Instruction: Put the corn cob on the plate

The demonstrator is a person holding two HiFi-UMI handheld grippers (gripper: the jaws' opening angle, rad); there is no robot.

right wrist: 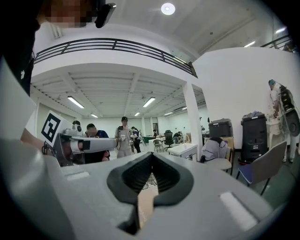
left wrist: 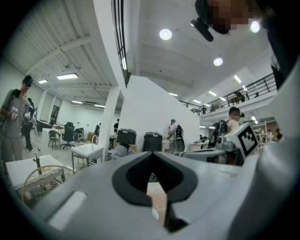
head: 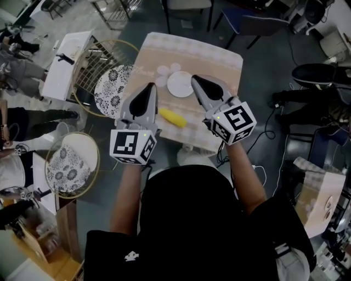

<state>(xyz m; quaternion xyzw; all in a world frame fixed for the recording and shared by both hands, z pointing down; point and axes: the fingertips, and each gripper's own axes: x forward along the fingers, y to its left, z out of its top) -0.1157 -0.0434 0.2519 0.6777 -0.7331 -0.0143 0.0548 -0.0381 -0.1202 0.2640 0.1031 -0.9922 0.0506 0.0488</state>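
A yellow corn cob (head: 173,118) lies on the small table's beige cloth (head: 219,63), near its front edge. A white round plate (head: 180,84) sits empty beyond it, about mid-table. My left gripper (head: 152,86) hovers over the table's left side, its tip left of the plate, jaws shut with nothing in them. My right gripper (head: 194,79) hangs just right of the plate, also shut and empty. The cob lies between the two gripper bodies, touched by neither. Both gripper views look level across the hall, past the closed left gripper (left wrist: 151,153) and the closed right gripper (right wrist: 152,153); cob and plate do not show there.
Left of the table are two round wire baskets with patterned cushions (head: 114,90) (head: 71,163) and a white side table (head: 67,63). Chairs (head: 189,5) stand beyond the far edge. Cables and a person's legs (head: 307,96) are on the right; people stand about the hall.
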